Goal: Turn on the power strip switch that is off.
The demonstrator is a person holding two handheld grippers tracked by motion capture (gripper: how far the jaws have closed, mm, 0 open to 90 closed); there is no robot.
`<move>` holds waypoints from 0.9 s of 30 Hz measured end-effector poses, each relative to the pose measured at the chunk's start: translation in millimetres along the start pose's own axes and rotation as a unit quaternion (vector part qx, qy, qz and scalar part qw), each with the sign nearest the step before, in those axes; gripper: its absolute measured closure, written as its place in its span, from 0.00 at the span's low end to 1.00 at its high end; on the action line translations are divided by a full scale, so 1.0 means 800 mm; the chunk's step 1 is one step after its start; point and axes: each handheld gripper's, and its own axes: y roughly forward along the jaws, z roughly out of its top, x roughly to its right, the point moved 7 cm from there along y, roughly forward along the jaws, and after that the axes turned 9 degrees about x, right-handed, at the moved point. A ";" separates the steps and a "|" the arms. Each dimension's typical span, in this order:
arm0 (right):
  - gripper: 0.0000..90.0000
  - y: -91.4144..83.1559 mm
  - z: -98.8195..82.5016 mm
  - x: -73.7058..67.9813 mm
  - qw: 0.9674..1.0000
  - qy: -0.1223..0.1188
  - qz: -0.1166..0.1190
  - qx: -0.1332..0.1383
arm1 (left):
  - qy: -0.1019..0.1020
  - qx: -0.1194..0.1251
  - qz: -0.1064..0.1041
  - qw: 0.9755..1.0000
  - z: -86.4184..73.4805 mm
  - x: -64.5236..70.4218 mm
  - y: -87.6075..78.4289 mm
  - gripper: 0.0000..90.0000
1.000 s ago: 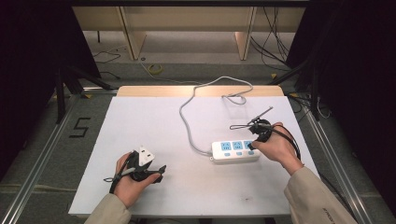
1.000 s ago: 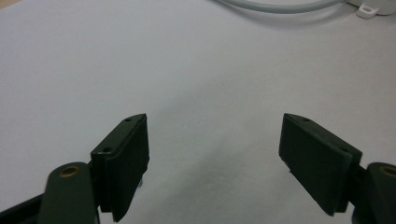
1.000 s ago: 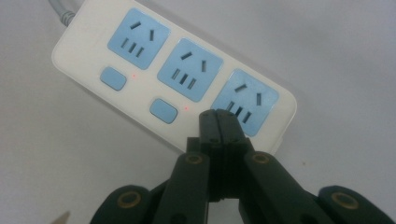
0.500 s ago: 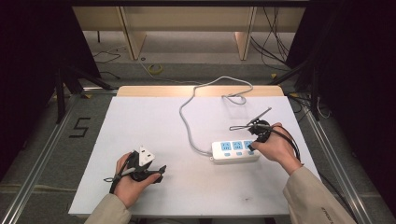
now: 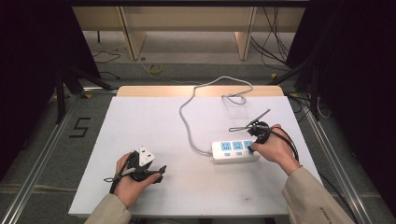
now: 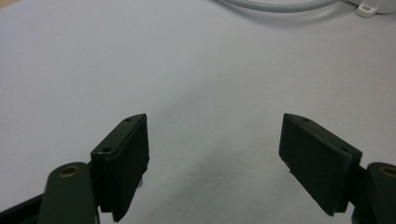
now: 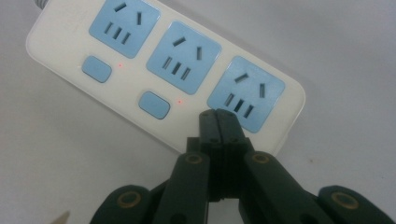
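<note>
No movement since earlier frames. Right gripper (image 7: 218, 116), jaws clenched, presses third switch on power strip (image 7: 70, 37); left gripper (image 6: 215, 163) released, idle. Next: lift off.

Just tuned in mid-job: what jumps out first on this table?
A white power strip with three blue sockets lies at the table's right, its grey cable looping toward the far edge. The right tool, shut, presses its tip by the third socket. The left tool rests open at the near left.
</note>
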 end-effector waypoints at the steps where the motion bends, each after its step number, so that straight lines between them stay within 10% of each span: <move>1: 1.00 0.000 0.000 0.000 1.000 0.001 0.000 -0.002 | 0.000 0.000 0.000 1.000 0.000 0.000 0.000 0.27; 27: 1.00 0.005 -0.002 0.001 1.000 0.001 -0.003 -0.011 | 0.003 -0.001 -0.001 1.000 0.000 0.001 0.000 0.27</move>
